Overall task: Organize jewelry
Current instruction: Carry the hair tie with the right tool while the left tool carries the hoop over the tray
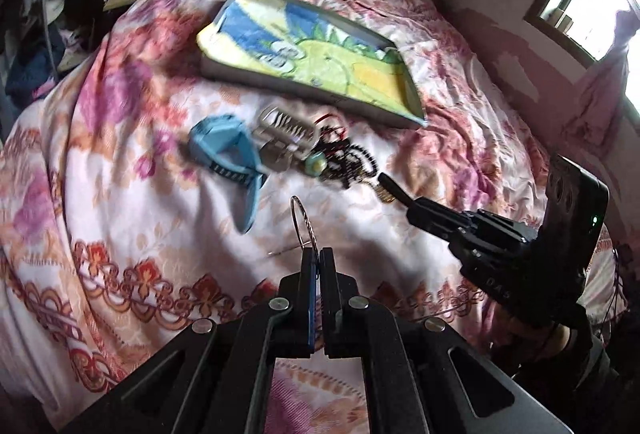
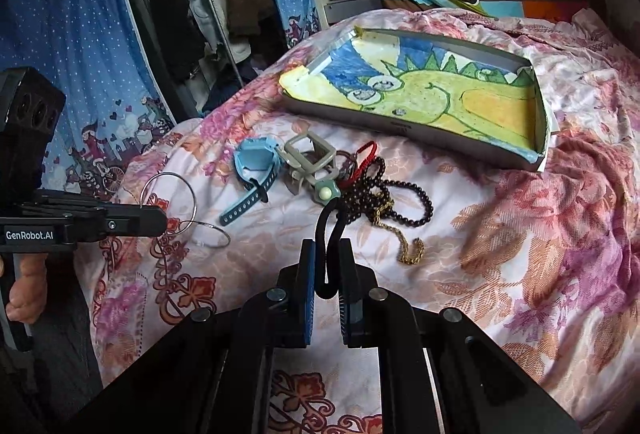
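A: Where does the tray (image 2: 534, 121) lie?
B: On the quilt (image 2: 500, 254), at one o'clock from the pile.
A: And the pile?
B: Watch (image 2: 252, 165) at nine o'clock, frame (image 2: 310, 157) beside it, beads (image 2: 400, 201) at three, chain (image 2: 408, 246) at five.
A: The rings (image 2: 170, 199)?
B: At eight o'clock, at the left gripper (image 2: 158, 220); one ring lies on the quilt.

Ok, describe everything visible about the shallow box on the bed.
The shallow box is a low rectangular tray with thin grey walls, apparently cardboard. Its floor is lined with a child's crayon drawing: a yellow-green spiky creature on blue. One corner wall looks torn and bent outward. It lies open side up on the floral bedspread, slightly tilted by the folds, beyond the jewelry pile. No jewelry shows inside it, and neither gripper touches it.
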A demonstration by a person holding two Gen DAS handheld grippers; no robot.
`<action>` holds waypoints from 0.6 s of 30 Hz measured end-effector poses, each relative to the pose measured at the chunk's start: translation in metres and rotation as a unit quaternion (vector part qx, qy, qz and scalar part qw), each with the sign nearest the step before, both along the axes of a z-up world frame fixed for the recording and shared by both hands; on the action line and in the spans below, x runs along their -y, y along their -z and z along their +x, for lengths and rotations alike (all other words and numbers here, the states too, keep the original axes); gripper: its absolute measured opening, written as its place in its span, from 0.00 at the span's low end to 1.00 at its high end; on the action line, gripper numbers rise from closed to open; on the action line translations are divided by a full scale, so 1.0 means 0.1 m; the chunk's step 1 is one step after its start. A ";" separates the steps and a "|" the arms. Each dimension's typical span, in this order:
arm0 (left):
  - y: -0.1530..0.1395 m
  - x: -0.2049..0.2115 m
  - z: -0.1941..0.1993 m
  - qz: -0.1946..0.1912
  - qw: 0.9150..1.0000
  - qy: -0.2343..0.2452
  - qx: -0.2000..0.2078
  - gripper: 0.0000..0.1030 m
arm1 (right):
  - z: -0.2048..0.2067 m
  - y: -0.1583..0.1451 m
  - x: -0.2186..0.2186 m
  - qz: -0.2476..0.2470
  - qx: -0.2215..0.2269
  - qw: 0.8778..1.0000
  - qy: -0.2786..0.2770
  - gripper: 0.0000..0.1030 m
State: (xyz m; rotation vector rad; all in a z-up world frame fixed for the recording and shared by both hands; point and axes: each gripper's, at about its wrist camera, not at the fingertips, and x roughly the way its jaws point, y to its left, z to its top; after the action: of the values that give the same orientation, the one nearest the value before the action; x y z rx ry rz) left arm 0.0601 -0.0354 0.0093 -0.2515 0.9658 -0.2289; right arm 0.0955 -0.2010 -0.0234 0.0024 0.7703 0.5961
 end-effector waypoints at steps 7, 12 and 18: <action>-0.28 0.15 0.25 0.003 0.999 0.025 0.032 0.02 | 0.12 -0.15 0.18 0.022 0.030 0.999 0.025 0.09; -0.46 0.24 0.61 0.006 0.998 0.028 0.062 0.02 | 0.43 -0.31 0.37 0.033 0.075 0.995 0.053 0.09; -0.57 0.39 1.20 -0.008 0.995 0.026 0.101 0.02 | 1.01 -0.30 0.58 0.051 0.078 0.992 0.087 0.09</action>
State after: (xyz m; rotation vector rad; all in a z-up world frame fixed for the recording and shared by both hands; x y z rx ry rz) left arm 0.1798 -0.0740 0.0661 -0.2147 0.7717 -0.3040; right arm 0.1966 -0.2590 0.0065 0.1163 0.5806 0.4625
